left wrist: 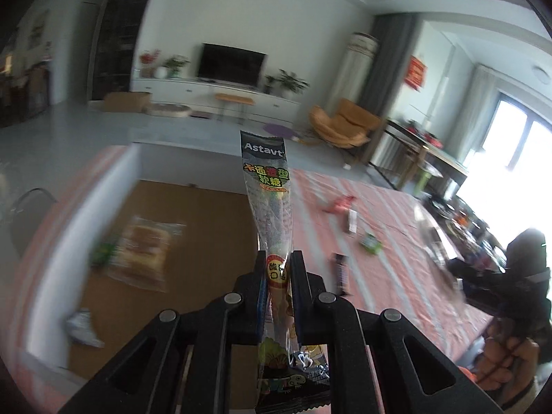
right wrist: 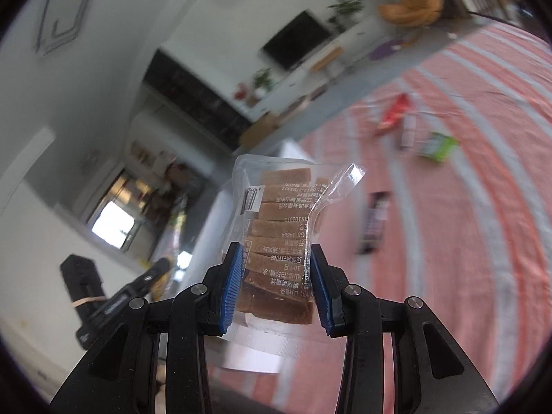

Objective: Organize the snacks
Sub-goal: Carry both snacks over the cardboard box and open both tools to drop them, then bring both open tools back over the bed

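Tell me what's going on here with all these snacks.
A person is sorting snacks with a gripper in each hand. The left tool is shut on a long gummy candy packet above a cardboard box that already holds a bread packet. The right tool grips a clear bag of brown hawthorn slices. More snacks lie on the striped tablecloth.

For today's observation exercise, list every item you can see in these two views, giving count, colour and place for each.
gummy pack: 1, clear with black top, held upright in left hand-held gripper
brown-slice pack: 1, clear, brown slices, in right hand-held gripper
box: 1, white walls, brown floor, left on table
bread pack: 1, yellow-brown, in box
silver wrapper: 1, in box
red pack: 1, far on cloth
green pack: 1, mid cloth
dark bar: 1, near cloth
tablecloth: 1, pink, white stripes
left hand-held gripper: black, shut
right hand-held gripper: black, blue pads, shut
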`<state>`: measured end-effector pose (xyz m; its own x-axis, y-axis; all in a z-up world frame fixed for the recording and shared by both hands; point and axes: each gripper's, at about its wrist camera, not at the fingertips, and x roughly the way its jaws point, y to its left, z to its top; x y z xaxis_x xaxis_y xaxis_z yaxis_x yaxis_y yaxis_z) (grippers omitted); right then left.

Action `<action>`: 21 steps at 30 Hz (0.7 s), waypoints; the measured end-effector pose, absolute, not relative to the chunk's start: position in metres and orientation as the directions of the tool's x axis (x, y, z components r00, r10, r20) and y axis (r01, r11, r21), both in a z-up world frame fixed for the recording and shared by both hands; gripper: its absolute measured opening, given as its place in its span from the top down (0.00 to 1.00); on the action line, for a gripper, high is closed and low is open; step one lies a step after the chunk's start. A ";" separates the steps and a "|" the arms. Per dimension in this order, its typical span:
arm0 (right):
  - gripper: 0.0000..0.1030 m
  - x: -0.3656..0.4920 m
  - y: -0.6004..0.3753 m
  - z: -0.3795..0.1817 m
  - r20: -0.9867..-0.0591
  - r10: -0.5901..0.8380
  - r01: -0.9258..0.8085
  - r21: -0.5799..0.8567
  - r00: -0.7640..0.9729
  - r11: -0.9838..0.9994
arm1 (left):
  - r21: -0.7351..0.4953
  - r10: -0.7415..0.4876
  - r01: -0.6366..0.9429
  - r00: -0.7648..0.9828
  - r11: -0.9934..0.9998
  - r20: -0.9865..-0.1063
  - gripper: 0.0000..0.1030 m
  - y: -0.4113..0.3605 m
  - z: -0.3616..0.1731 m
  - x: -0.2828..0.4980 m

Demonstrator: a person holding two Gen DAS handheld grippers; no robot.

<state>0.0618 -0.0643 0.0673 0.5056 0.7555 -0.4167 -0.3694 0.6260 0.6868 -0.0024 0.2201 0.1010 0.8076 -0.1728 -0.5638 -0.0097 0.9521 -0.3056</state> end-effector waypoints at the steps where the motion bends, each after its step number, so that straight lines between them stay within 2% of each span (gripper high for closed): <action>1: 0.61 0.064 -0.044 0.071 -0.416 0.773 -0.399 0.682 0.478 0.614 | -0.299 -0.143 -0.042 0.809 0.953 -0.570 0.89 0.233 0.098 -0.003; 5: 0.61 0.070 0.049 0.079 -0.464 0.796 -0.510 0.611 0.389 0.606 | -0.240 -0.021 -0.158 0.795 0.958 -0.607 0.88 0.273 0.084 -0.011; 6: 0.59 0.072 0.070 0.076 -0.492 0.777 -0.521 0.578 0.392 0.628 | -0.206 0.025 -0.191 0.788 0.960 -0.615 0.87 0.278 0.079 -0.013; 7: 0.50 0.074 0.082 0.072 -0.512 0.767 -0.521 0.566 0.386 0.639 | -0.176 0.066 -0.219 0.784 0.960 -0.617 0.80 0.280 0.075 -0.016; 8: 0.35 0.078 0.094 0.067 -0.535 0.762 -0.521 0.561 0.365 0.643 | -0.152 0.101 -0.245 0.779 0.957 -0.619 0.52 0.282 0.070 -0.018; 9: 0.34 0.081 0.098 0.063 -0.551 0.751 -0.511 0.556 0.364 0.656 | -0.141 0.122 -0.264 0.774 0.954 -0.621 0.31 0.284 0.065 -0.020; 10: 0.34 0.083 0.096 0.059 -0.563 0.738 -0.502 0.547 0.371 0.670 | -0.138 0.138 -0.278 0.776 0.951 -0.615 0.01 0.284 0.062 -0.023; 12: 0.34 0.081 0.083 0.052 -0.581 0.704 -0.491 0.510 0.409 0.706 | -0.141 0.157 -0.280 0.813 0.950 -0.561 0.00 0.278 0.059 -0.030; 14: 0.33 0.078 0.061 0.041 -0.613 0.629 -0.451 0.443 0.478 0.775 | -0.137 0.135 -0.252 0.817 0.958 -0.560 0.00 0.269 0.055 -0.025; 18: 0.32 0.077 -0.015 -0.001 -0.704 0.361 -0.259 0.252 0.612 0.932 | -0.200 -0.025 -0.110 0.821 0.974 -0.570 0.00 0.230 0.057 -0.006; 21: 0.32 0.073 -0.077 -0.038 -0.759 0.159 -0.068 0.150 0.632 0.986 | -0.227 -0.162 0.037 0.812 0.973 -0.561 0.00 0.176 0.060 0.004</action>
<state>0.0733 -0.0773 -0.0380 0.6318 0.1591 -0.7586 -0.0680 0.9863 0.1502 0.0045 0.1759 0.0601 0.8120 -0.1619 -0.5607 0.0373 0.9732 -0.2270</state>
